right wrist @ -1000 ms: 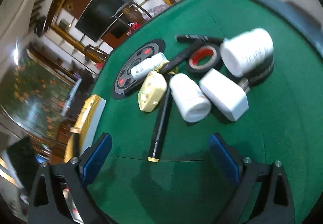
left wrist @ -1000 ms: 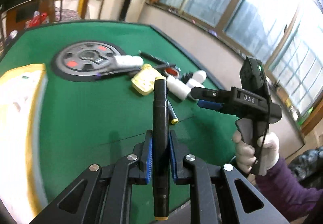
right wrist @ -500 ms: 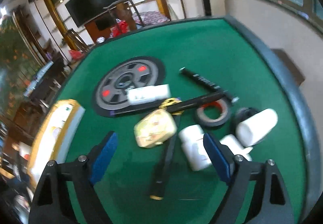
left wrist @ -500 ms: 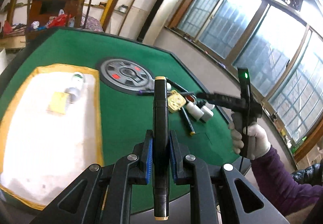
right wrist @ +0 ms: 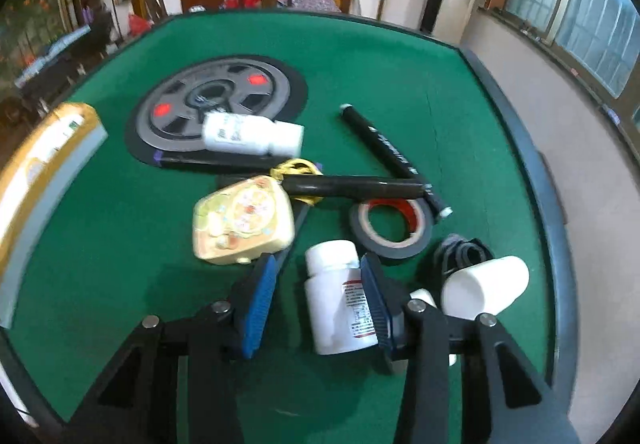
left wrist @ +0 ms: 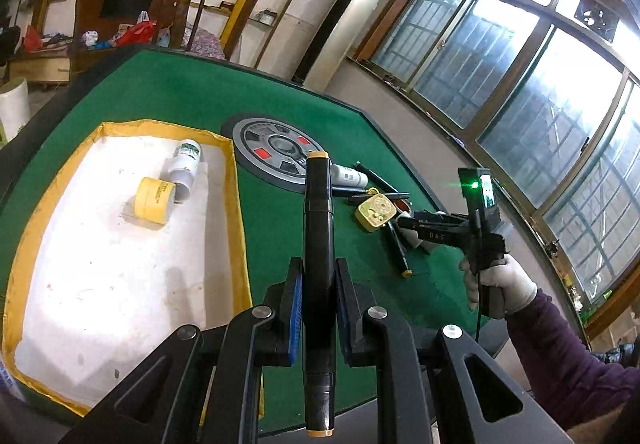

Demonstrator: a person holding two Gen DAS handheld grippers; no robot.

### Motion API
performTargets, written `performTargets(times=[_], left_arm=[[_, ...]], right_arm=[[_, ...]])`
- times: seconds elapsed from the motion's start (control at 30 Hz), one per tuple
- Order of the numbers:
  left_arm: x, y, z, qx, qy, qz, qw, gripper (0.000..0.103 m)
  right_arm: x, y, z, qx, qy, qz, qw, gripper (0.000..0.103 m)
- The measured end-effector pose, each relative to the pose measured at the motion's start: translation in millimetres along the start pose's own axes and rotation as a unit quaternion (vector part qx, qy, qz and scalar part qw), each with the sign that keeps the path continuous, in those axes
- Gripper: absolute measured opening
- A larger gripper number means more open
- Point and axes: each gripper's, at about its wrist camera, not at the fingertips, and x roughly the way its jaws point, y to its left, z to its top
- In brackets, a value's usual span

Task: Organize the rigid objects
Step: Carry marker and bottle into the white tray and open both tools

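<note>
My left gripper (left wrist: 317,286) is shut on a black marker (left wrist: 317,244) with orange ends, held above the table's near edge beside the yellow-rimmed white tray (left wrist: 236,180). The tray holds a yellow tape roll (left wrist: 154,199) and a white bottle (left wrist: 185,163). My right gripper (right wrist: 316,284) is open, its jaws around a white pill bottle (right wrist: 336,296) lying on the green felt; the right pad touches it, the left stands apart. The right gripper also shows in the left wrist view (left wrist: 404,222) over the pile.
Around the bottle lie a yellow case (right wrist: 242,222), black tape roll (right wrist: 390,230), two black markers (right wrist: 352,186), another white bottle (right wrist: 252,134), a white cylinder (right wrist: 484,284) and a grey disc (right wrist: 216,96). The table edge (right wrist: 532,172) runs right.
My left gripper rose and drew back with the marker, bringing the tray into view. My right gripper lowered onto the pile and its jaws narrowed around the white pill bottle.
</note>
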Motion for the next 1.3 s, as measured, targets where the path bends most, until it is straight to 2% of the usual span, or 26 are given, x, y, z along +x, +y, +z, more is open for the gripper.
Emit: performTargets(times=[0.13,0.2,0.33,0.47,0.57,0.63,0.73,0.9,1.07,1.3], left_arm=[[2.1,2.2,-1.4,-0.007,-0.001,0.003,1.0,0.014],[1.2,2.7,-1.6,-0.011,-0.001,0.006,0.9999,0.014],[-12.4,7.8,3.2,-0.01,-0.014,0.02,0.9997,0.014],[-32.2,16.9,17.5,0.0,-0.032,0.051,0.9982,0.014],[-36.4,29.0,34.6,0.017,-0.031,0.096,0.9948,0.014],[-31.6,42.8,45.3,0.019,-0.026,0.118,0.9925,0.014],[-17.7,67.6,59.6,0.005,-0.009,0.13,0.9915,0.014],[27.9,115.6,81.4,-0.024,0.036,0.159,0.9863,0.014],[73.7,154.3,94.4,-0.061,0.076,0.177,0.9793,0.014],[97.0,178.0,100.1,-0.087,0.093,0.187,0.9741,0.014]], right_arm=[[13.2,-7.6,-3.7,0.006,0.02,-0.006,1.0,0.042],[13.3,-10.3,-4.3,0.016,0.022,-0.008,1.0,0.035],[-0.4,-16.3,-9.0,0.053,0.006,0.021,0.998,0.035],[-39.7,-22.8,-15.3,0.098,-0.036,0.08,0.991,0.035],[-67.8,-14.6,-9.9,0.108,-0.061,0.137,0.983,0.035],[-87.0,4.9,1.6,0.1,-0.075,0.185,0.975,0.035],[-99.7,39.0,18.1,0.085,-0.079,0.244,0.963,0.035],[-87.5,108.1,47.0,0.071,-0.045,0.332,0.94,0.035],[-51.3,182.1,76.3,0.063,0.004,0.36,0.931,0.035],[-1.9,239.6,118.5,0.089,0.043,0.371,0.923,0.035]])
